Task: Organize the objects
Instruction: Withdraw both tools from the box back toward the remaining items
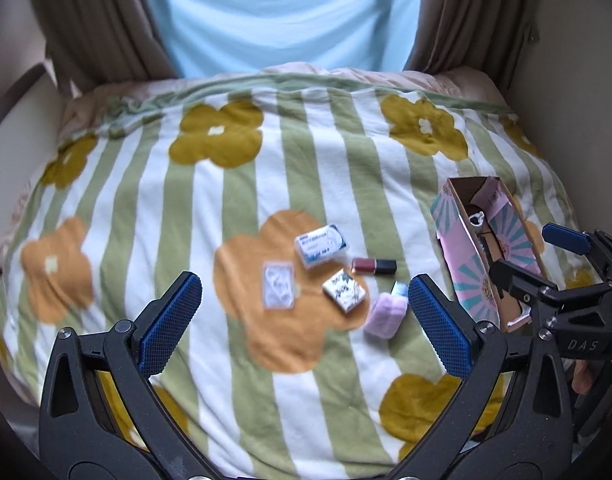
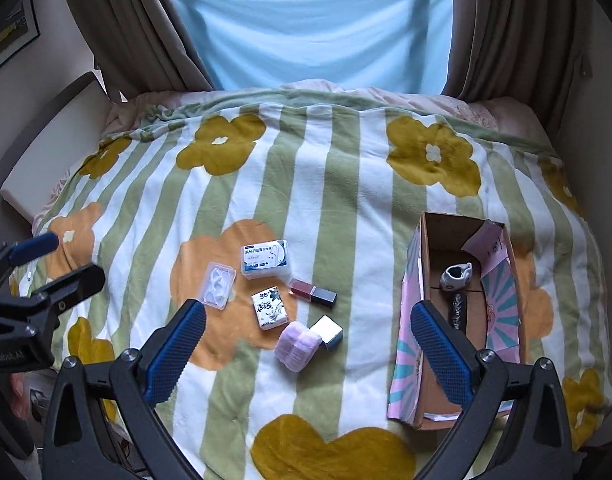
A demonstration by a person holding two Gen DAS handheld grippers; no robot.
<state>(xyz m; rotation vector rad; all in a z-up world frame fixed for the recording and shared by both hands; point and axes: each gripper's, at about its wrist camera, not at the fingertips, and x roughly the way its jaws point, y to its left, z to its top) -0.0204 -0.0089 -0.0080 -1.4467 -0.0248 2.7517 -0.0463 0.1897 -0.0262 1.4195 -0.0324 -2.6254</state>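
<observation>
Nearest us in the left wrist view, our left gripper (image 1: 304, 322) hangs with jaws spread wide and nothing between them, above the striped flowered blanket (image 1: 234, 184). Six small things lie loose on it: a white floss box (image 1: 321, 245), a clear case (image 1: 278, 286), a printed tissue pack (image 1: 344, 290), a red lipstick (image 1: 373, 266) with its long axis left to right, a lilac puff (image 1: 385, 315) and a silver cube (image 1: 399, 289). One pink cardboard box (image 1: 463, 264) lies open at right, running away from us.

Through the right wrist view, our right gripper (image 2: 307, 348) is equally wide apart and holds nothing. Its cardboard box (image 2: 409, 320) holds two things, a white figure (image 2: 457, 275) and a dark tube (image 2: 458, 312) pointing away from us
</observation>
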